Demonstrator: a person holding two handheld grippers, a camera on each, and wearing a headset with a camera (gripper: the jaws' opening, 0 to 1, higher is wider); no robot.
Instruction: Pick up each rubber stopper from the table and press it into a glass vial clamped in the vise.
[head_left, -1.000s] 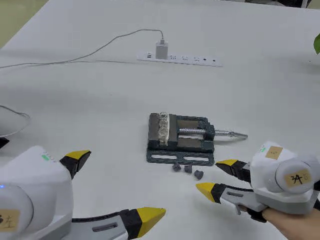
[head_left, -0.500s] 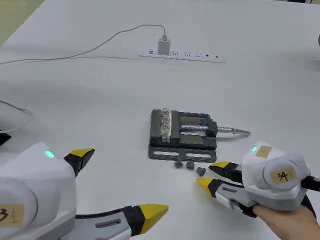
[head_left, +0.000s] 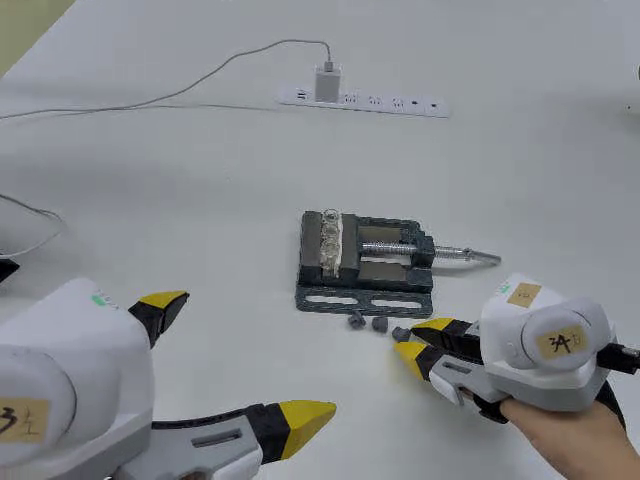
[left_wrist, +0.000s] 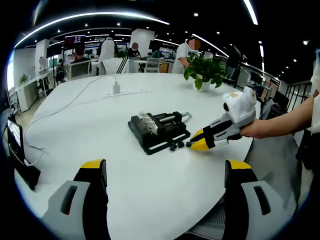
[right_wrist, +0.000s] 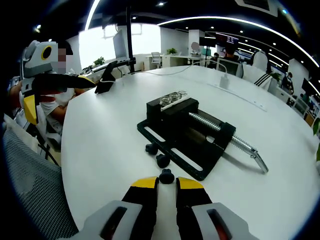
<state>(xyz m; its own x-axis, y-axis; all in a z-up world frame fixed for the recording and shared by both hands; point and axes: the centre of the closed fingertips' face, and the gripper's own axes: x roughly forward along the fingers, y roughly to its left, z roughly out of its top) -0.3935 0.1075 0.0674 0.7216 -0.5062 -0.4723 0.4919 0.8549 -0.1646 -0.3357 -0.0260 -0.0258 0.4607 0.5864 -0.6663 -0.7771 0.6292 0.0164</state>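
The white counter (head_left: 200, 190) carries all items. The left gripper (head_left: 248, 355) is held at the near left, well apart from the work, jaws spread wide and empty. The right gripper (head_left: 412, 338), gripped by a hand (head_left: 570, 445), is held low and points at the vise (head_left: 365, 268). Its jaws stand narrowly apart, holding nothing. Glass vials (head_left: 330, 240) stand clamped upright in the vise. Three rubber stoppers (right_wrist: 162, 160) lie on the counter beside the vise base, and the nearest stopper (right_wrist: 166, 176) lies just beyond the right gripper's tips.
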